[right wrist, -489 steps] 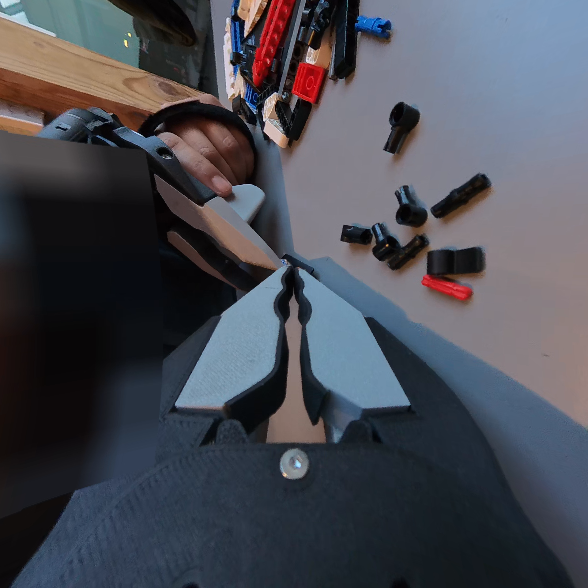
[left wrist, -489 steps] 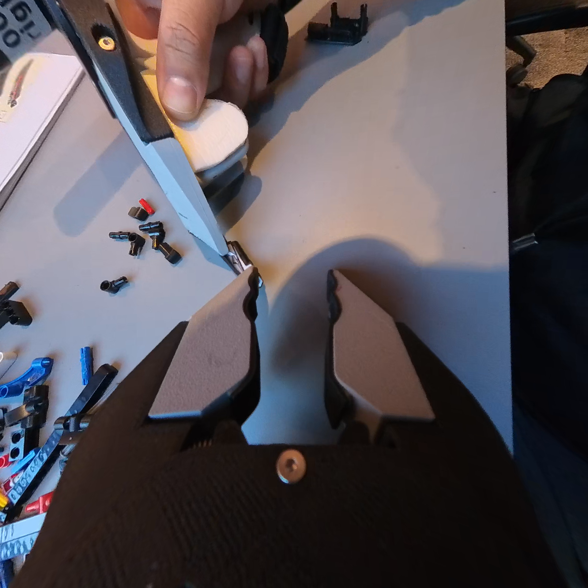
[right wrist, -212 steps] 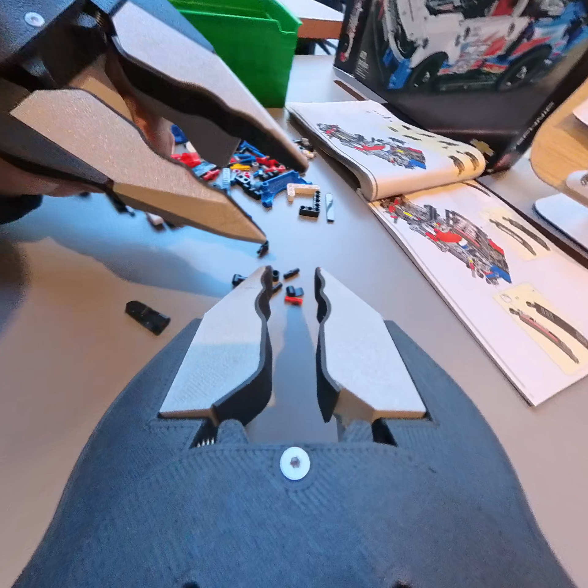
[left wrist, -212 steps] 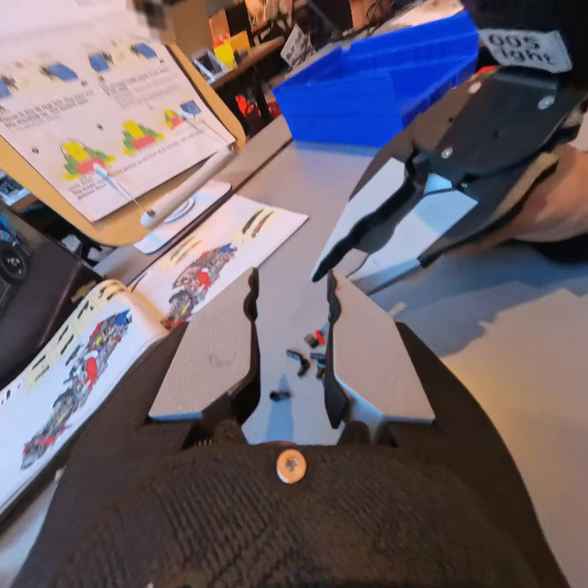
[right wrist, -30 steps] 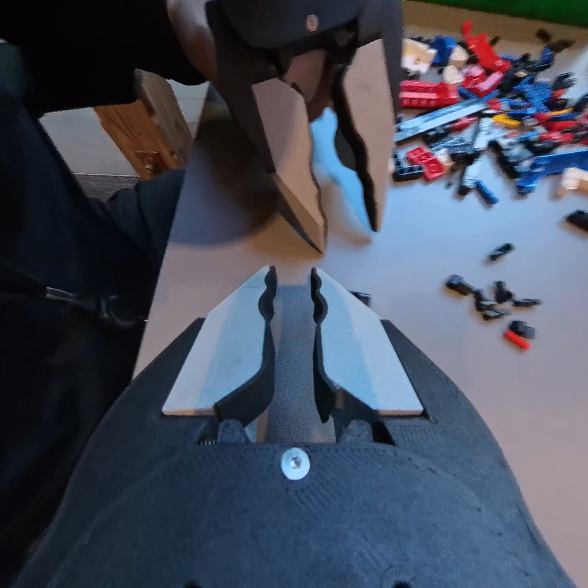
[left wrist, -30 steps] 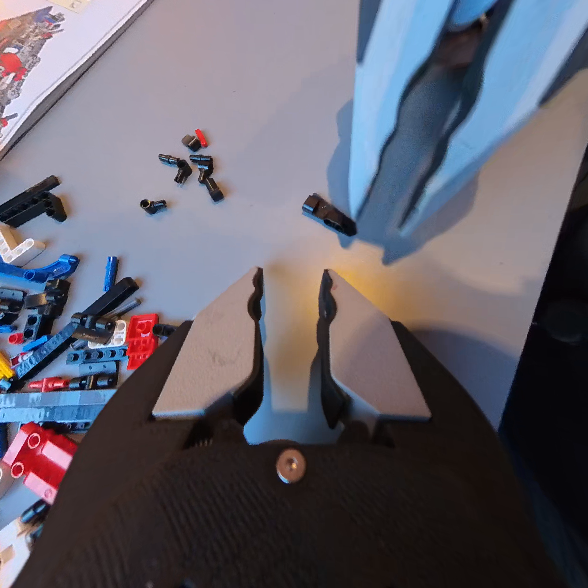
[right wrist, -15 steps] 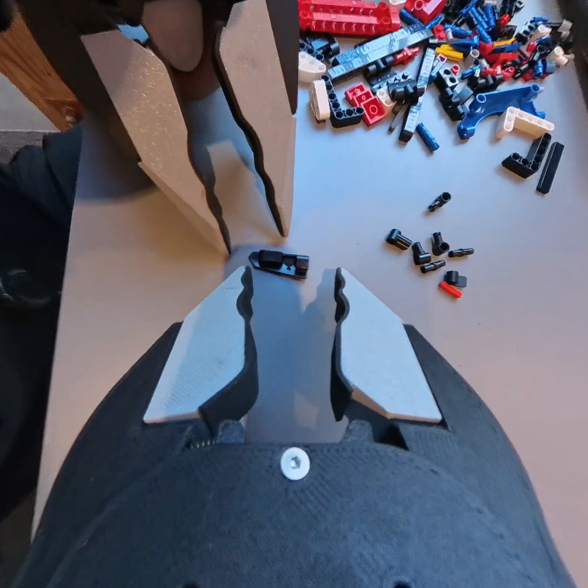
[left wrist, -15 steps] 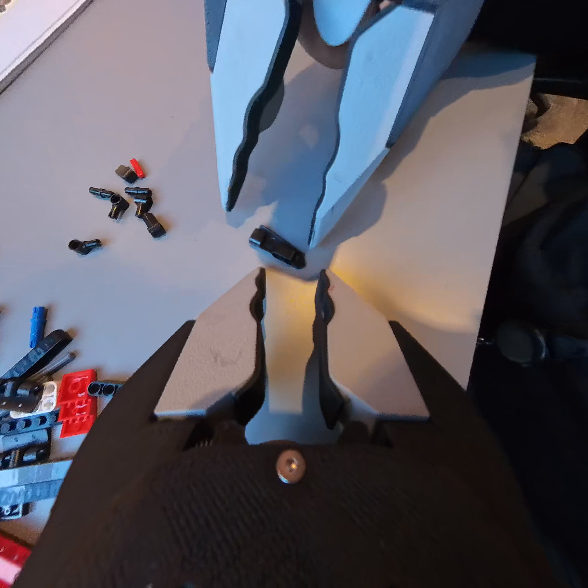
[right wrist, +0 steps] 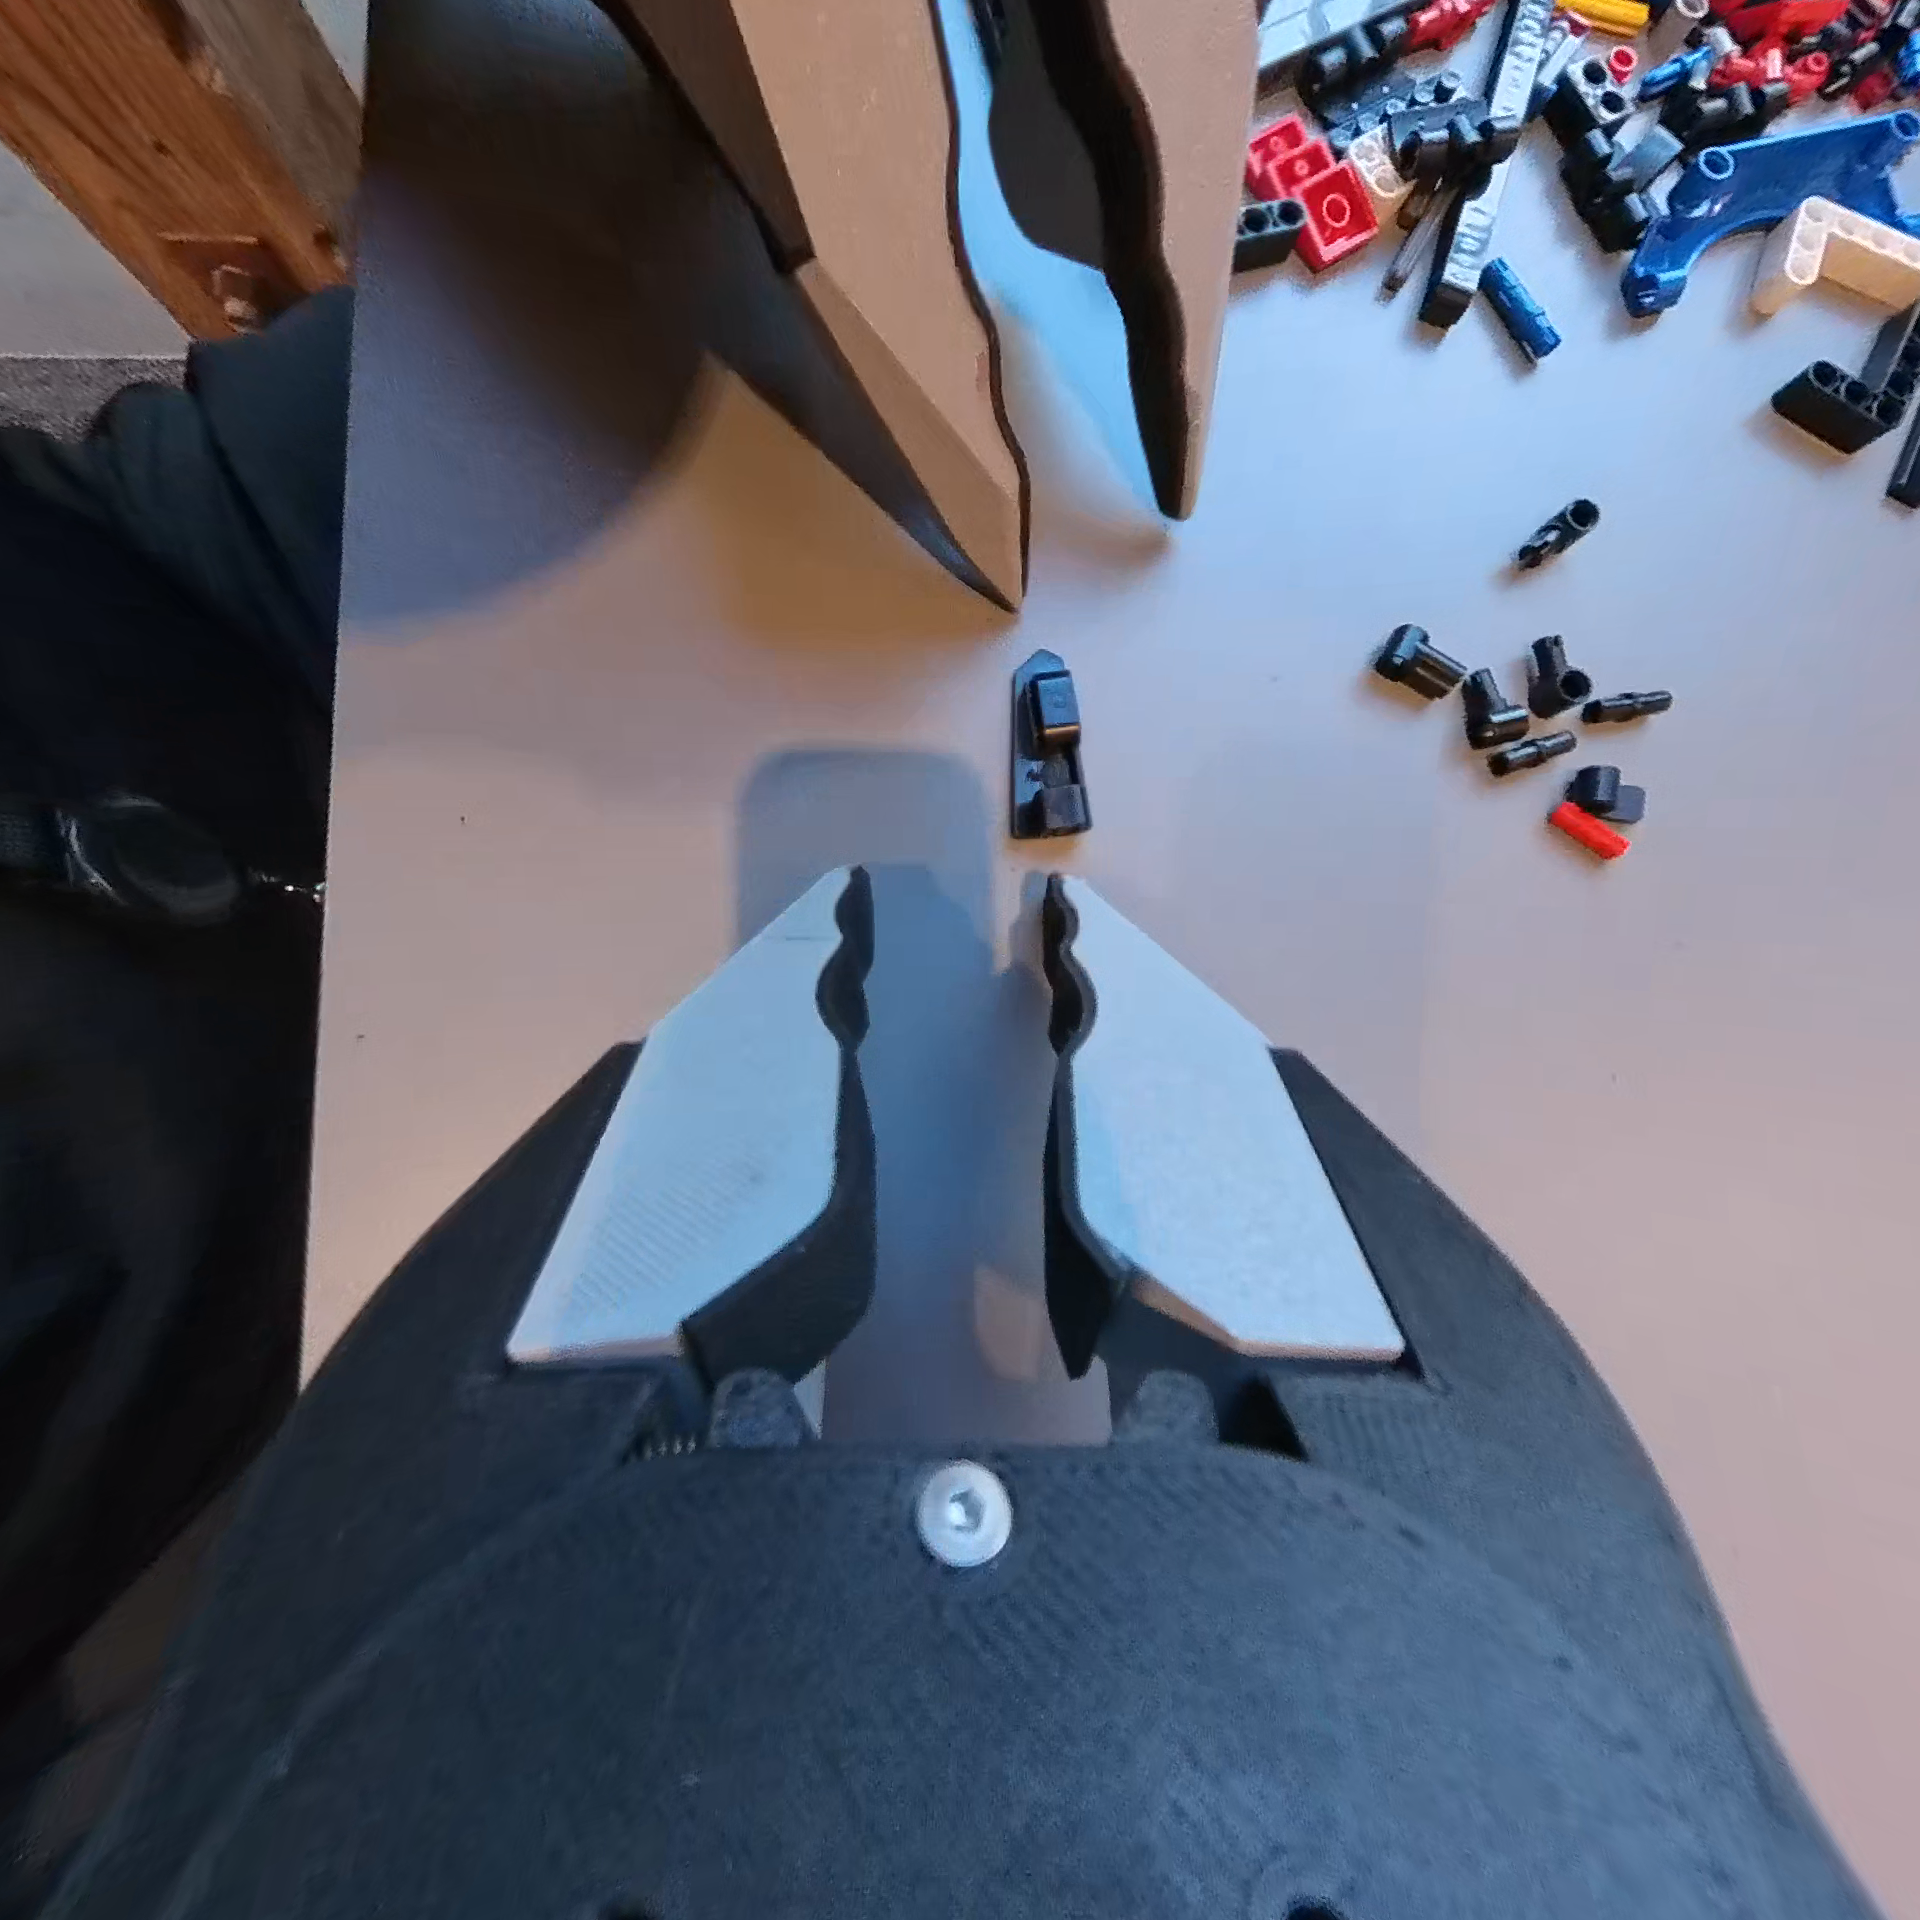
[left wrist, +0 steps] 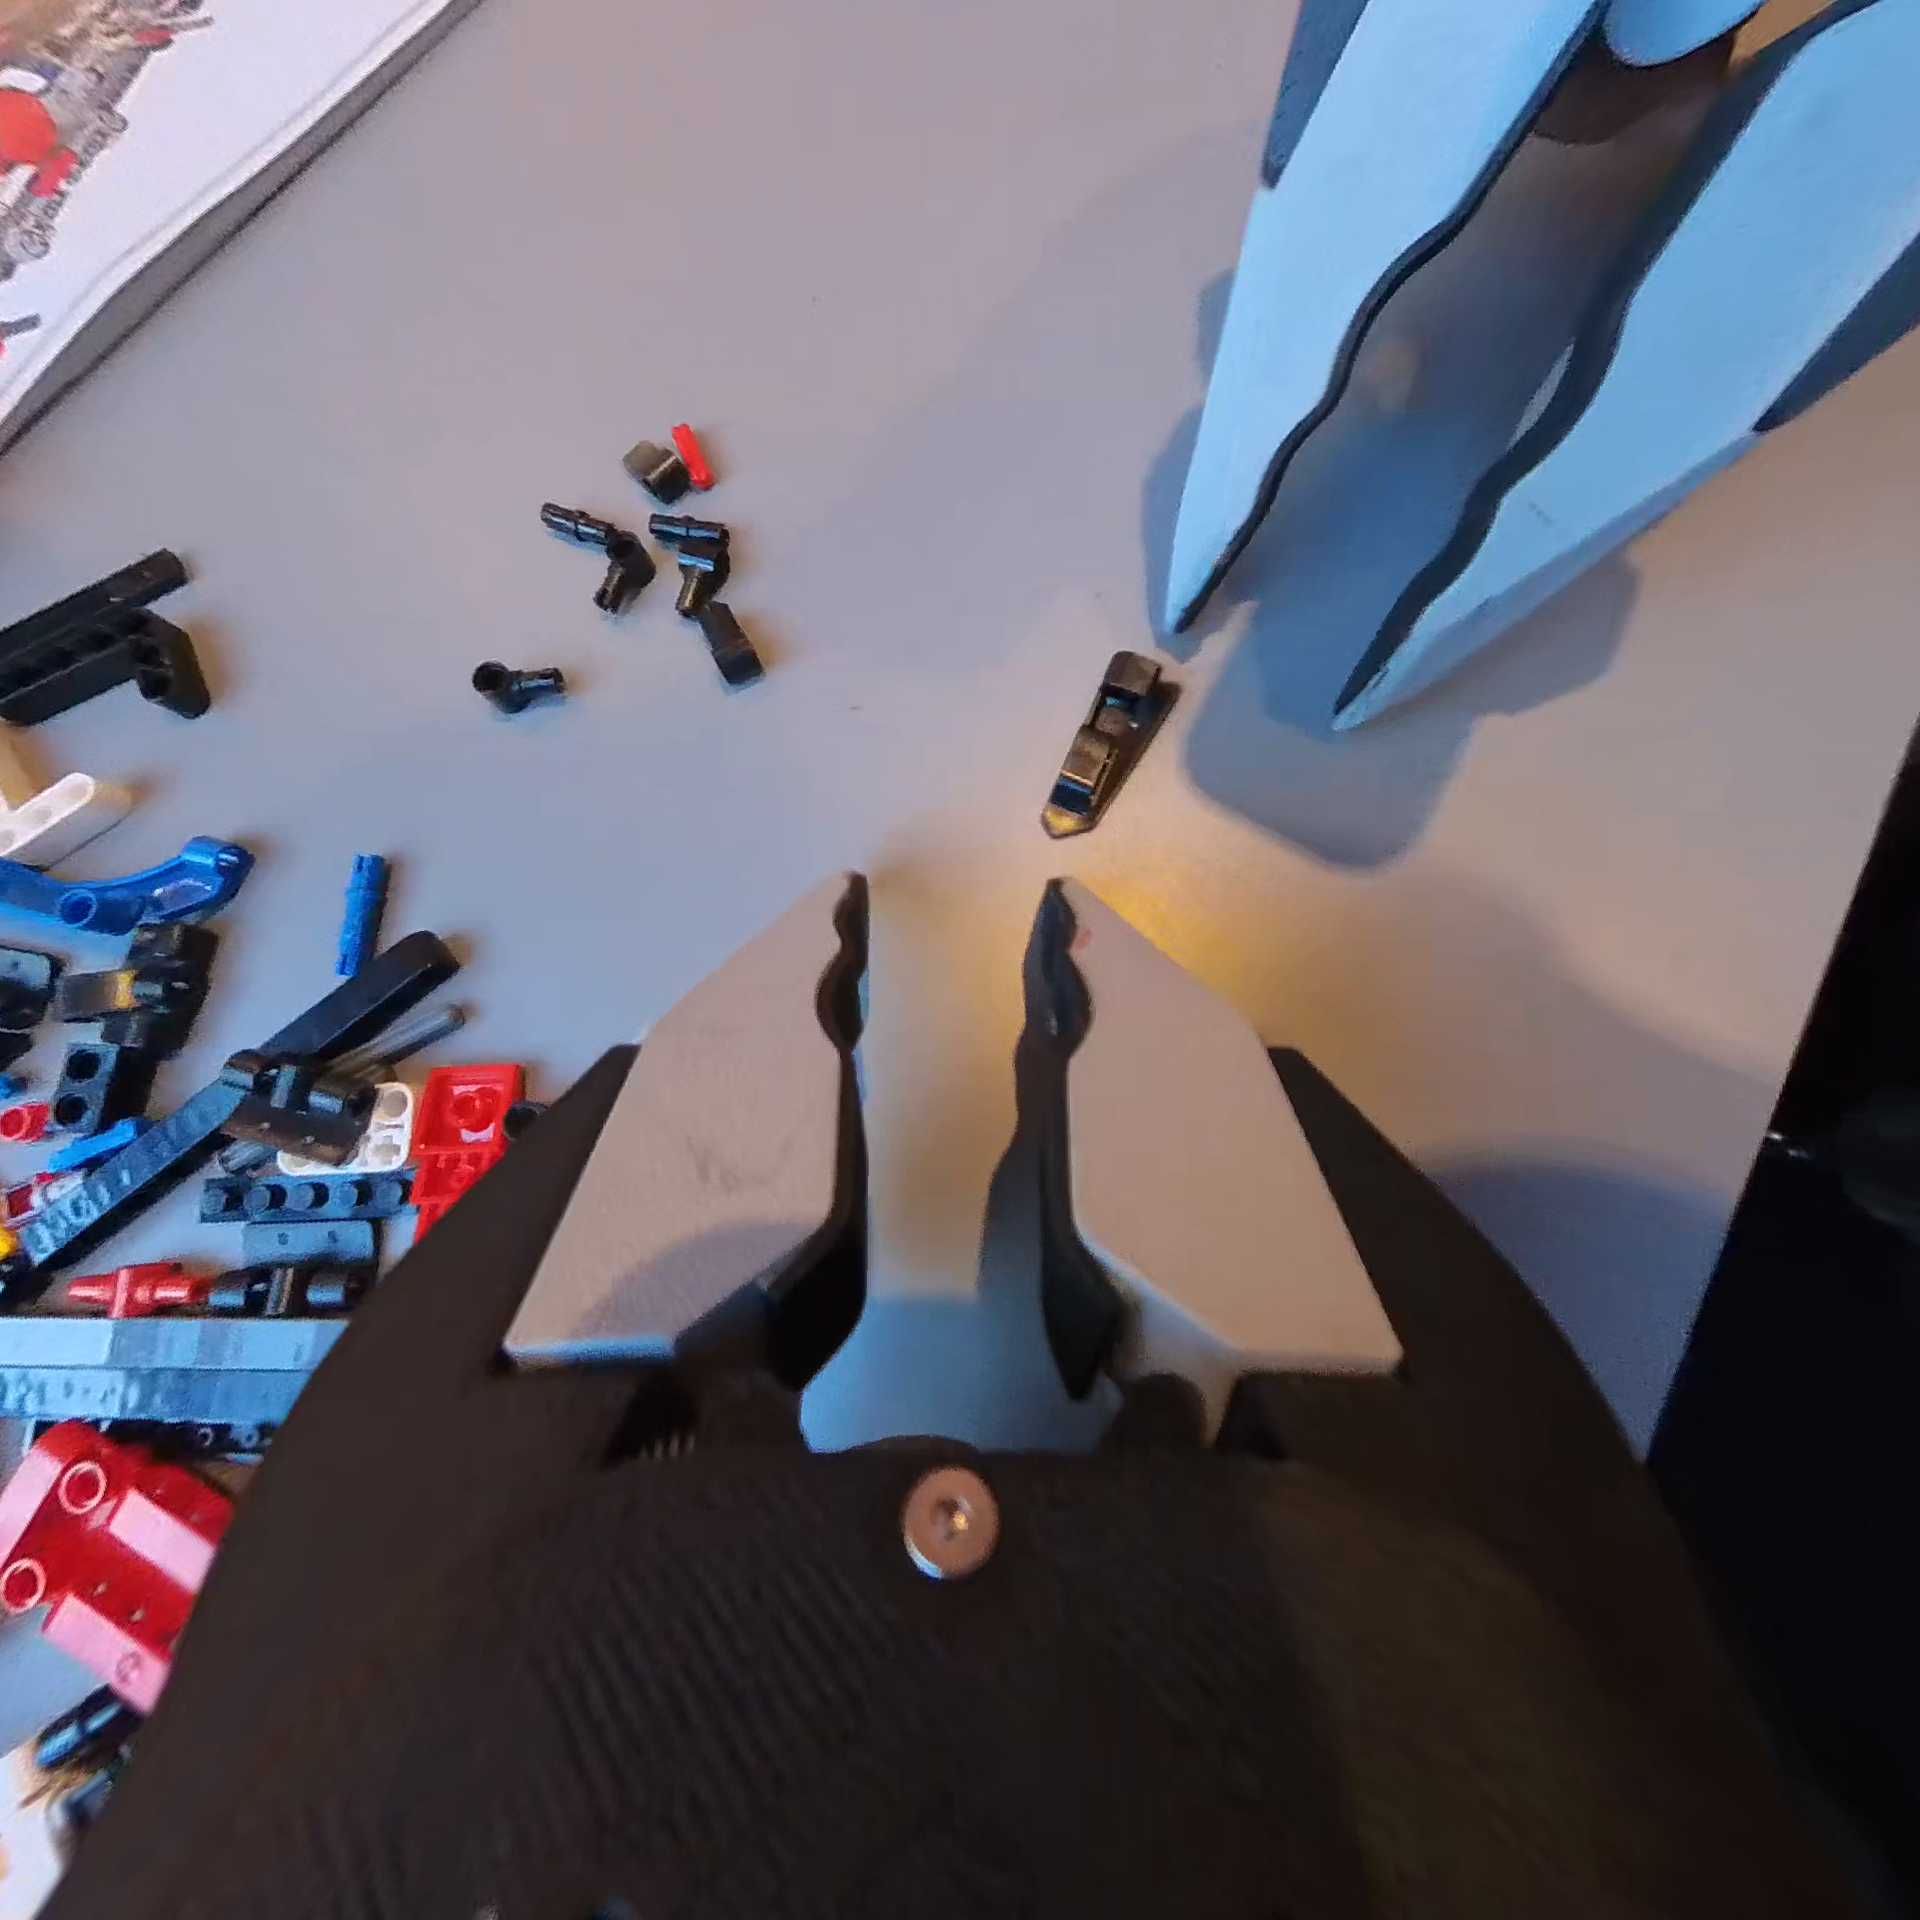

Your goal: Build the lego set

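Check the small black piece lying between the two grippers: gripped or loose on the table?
Loose. The small black piece lies flat on the table, clear of both open hand-held grippers, right and left.

The black piece now lies lengthwise between both grippers instead of crosswise, and the right gripper has narrowed.

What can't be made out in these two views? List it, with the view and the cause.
- Lego pile: left wrist view, cut by the left edge and covered by the left gripper; right wrist view, cut by the top edge.
- Instruction booklet: left wrist view, only a corner inside the frame.
- Small black piece: its underside faces the table in both views.
- Right gripper: its upper body leaves the left wrist view's top edge.
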`<move>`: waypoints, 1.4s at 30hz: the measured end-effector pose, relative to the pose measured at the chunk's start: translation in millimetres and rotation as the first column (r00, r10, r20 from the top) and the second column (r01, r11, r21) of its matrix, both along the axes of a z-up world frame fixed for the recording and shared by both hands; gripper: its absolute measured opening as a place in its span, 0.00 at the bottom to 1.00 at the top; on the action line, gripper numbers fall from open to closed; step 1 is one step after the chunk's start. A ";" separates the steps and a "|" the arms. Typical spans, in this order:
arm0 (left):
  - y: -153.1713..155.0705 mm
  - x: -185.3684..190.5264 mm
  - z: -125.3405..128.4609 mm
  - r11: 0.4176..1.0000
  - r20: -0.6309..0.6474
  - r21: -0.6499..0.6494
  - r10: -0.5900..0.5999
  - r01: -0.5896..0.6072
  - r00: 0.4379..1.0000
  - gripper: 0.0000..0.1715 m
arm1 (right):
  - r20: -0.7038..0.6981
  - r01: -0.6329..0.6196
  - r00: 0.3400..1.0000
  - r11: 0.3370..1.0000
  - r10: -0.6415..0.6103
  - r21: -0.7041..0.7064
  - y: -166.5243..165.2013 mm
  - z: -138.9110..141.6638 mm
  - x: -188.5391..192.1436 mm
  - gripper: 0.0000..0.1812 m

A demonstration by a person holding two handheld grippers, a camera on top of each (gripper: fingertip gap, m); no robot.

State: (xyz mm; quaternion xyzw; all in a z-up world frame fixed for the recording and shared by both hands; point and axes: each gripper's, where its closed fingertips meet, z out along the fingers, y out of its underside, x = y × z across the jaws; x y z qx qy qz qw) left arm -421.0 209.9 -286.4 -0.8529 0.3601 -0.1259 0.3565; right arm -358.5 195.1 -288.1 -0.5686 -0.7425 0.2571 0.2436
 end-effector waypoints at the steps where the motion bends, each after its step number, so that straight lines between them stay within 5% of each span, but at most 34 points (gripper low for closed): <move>1: -0.9 1.3 -0.1 1.000 0.005 -0.004 -0.004 0.004 1.000 0.17 | -0.004 0.004 1.000 1.000 -0.004 0.000 0.5 0.6 1.0 0.16; 11: -10.4 32.1 -0.5 0.993 0.034 0.006 -0.118 0.118 0.992 0.12 | -0.062 0.045 0.997 0.999 -0.046 -0.018 13.0 -0.3 -10.2 0.12; 17: -44.2 69.8 -0.2 0.941 0.094 -0.043 -0.331 0.336 0.939 0.19 | -0.096 0.159 0.984 0.985 -0.153 0.060 47.9 0.9 -32.5 0.10; 20: -31.1 57.4 -0.2 0.966 0.027 0.012 -0.257 0.257 0.966 0.15 | -0.115 0.209 0.973 0.974 -0.199 0.091 62.7 7.8 -27.4 0.10; 24: -23.7 28.3 1.8 0.982 -0.013 0.016 -0.186 0.186 0.982 0.15 | -0.167 0.141 0.974 0.987 -0.152 -0.074 43.9 18.3 -21.0 0.12; 29: -13.0 3.4 16.0 0.991 -0.039 0.067 -0.116 0.118 0.992 0.15 | -0.135 0.062 0.989 0.998 -0.063 -0.010 35.1 8.3 -26.1 0.13; 42: -2.1 2.2 1.3 0.990 -0.018 0.067 -0.123 0.124 0.992 0.16 | -0.110 -0.046 0.993 0.999 0.047 0.012 24.8 3.3 -46.2 0.13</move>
